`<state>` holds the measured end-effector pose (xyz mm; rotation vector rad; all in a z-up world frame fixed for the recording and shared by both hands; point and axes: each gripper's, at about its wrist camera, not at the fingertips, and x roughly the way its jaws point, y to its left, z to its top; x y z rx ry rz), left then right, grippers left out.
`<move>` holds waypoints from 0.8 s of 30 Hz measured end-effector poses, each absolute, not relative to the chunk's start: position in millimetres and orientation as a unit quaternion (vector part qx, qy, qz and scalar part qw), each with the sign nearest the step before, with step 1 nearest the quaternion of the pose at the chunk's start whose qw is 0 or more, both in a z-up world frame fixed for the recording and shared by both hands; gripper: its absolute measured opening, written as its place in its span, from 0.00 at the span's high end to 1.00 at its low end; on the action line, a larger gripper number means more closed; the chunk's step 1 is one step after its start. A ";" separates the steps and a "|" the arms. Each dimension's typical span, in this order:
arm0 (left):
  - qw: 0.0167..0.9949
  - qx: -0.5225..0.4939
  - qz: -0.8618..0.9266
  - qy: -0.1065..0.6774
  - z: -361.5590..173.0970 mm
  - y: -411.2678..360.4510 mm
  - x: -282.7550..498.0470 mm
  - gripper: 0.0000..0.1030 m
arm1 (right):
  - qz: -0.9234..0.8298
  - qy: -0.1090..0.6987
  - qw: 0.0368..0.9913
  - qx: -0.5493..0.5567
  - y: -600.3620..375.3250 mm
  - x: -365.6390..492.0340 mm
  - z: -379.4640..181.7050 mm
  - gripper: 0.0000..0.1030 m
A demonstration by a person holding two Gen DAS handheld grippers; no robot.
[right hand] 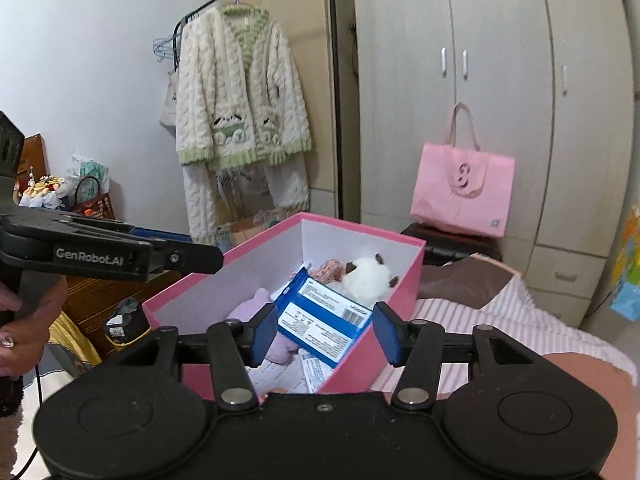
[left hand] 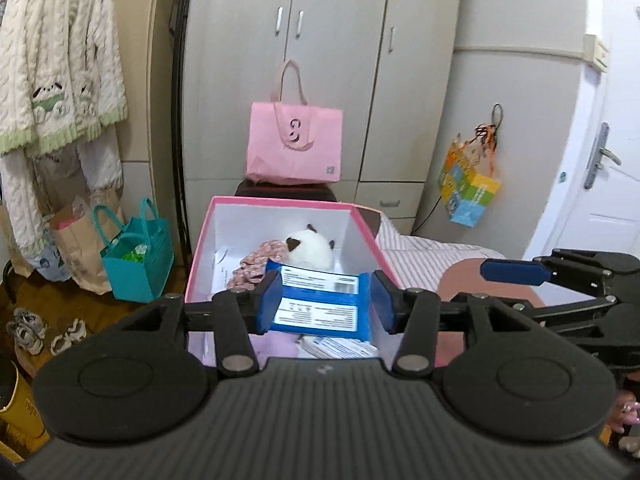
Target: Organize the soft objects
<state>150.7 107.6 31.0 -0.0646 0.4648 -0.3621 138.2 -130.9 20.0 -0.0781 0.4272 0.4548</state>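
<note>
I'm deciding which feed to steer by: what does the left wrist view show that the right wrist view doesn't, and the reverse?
Only the left wrist view: a teal plastic handbag on the floor, pale shoes, a white door with a metal handle.
Only the right wrist view: a lilac soft item in the box, a hand holding the left claw.
Both: the open pink cardboard box, white plush toy, blue flat packet, pink tote bag, cream knitted cardigan.

Both wrist cameras look forward and slightly down, close over the pink box (left hand: 280, 204) at twelve o'clock. They share it and the wardrobe (right hand: 500, 60) behind.
</note>
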 end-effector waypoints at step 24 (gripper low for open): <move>0.960 -0.036 -0.203 0.190 17.1 72.0 69.2 0.26 | 0.173 0.164 0.971 -0.013 -189.3 55.4 24.1 0.22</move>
